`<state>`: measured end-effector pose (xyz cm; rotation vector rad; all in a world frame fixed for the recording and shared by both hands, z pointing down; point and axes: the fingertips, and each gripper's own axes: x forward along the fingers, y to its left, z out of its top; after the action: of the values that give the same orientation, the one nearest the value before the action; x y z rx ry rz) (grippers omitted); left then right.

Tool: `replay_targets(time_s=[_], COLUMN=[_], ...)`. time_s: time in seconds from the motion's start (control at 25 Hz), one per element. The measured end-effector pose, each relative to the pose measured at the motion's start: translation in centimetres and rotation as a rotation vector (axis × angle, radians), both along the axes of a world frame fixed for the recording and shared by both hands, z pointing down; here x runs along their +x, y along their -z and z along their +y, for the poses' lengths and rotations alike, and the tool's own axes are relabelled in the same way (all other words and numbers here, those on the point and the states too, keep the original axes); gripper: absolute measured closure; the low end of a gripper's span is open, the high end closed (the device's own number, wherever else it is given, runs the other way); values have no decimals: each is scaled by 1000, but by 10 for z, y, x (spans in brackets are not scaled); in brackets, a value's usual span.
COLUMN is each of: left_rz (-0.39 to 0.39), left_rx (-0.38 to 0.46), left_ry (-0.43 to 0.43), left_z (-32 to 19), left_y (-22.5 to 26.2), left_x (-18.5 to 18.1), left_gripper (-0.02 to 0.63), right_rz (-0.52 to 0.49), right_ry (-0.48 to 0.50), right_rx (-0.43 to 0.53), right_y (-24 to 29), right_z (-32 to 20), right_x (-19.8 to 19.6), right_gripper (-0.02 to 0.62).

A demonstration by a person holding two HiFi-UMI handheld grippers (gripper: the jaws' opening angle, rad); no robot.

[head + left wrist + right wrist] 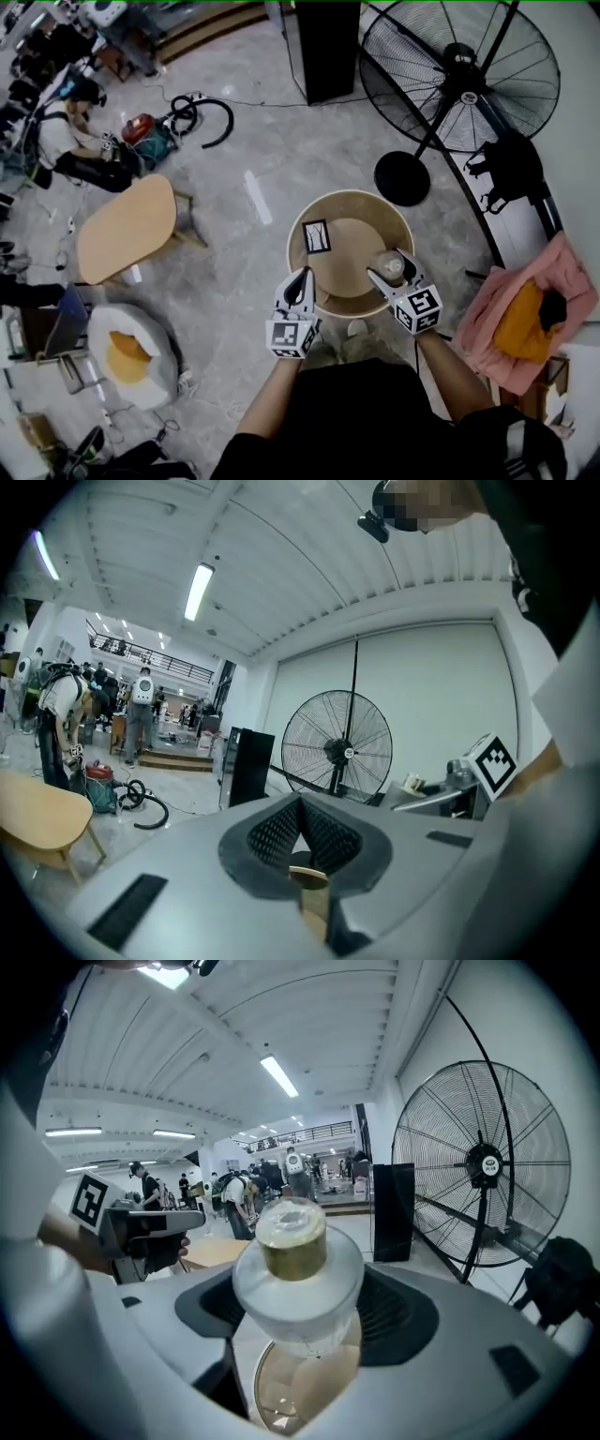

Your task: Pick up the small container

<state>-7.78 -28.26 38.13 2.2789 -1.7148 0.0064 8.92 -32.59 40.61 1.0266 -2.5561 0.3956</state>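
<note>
The small container (390, 266), a clear jar with a gold neck and pale top, is held above the right side of the round wooden table (349, 246). My right gripper (393, 268) is shut on it. In the right gripper view the small container (298, 1274) fills the space between the jaws, with the round table (302, 1388) showing below. My left gripper (301, 278) is shut and empty over the table's left rim. In the left gripper view, the left gripper (300, 829) has its pads meeting, with nothing between them.
A black-framed card (316, 236) lies on the round table. A large floor fan (459, 75) and a black cabinet (326, 47) stand beyond it. An oval wooden table (127, 228) is at the left, and pink and orange cloth (534, 309) at the right.
</note>
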Motion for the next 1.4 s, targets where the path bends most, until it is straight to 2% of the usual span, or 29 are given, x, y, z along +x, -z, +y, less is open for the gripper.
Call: replay_targets(time_s=[0.52, 0.8, 1.04, 1.4], left_rz=[7, 18, 8, 3], left_rx=[13, 5, 4, 2], left_ry=[-1, -6, -5, -6], left_z=[10, 19, 13, 6], left_y=[15, 11, 5, 11], left_x=[2, -4, -4, 1], left_gripper=[600, 600, 600, 601], right_rz=[-37, -41, -32, -22], right_ry=[-70, -89, -85, -91], right_rx=[75, 71, 56, 62], right_y=[37, 34, 20, 25], right_z=[-4, -3, -10, -23], right_x=[10, 3, -1, 3], right_gripper=[242, 242, 242, 242])
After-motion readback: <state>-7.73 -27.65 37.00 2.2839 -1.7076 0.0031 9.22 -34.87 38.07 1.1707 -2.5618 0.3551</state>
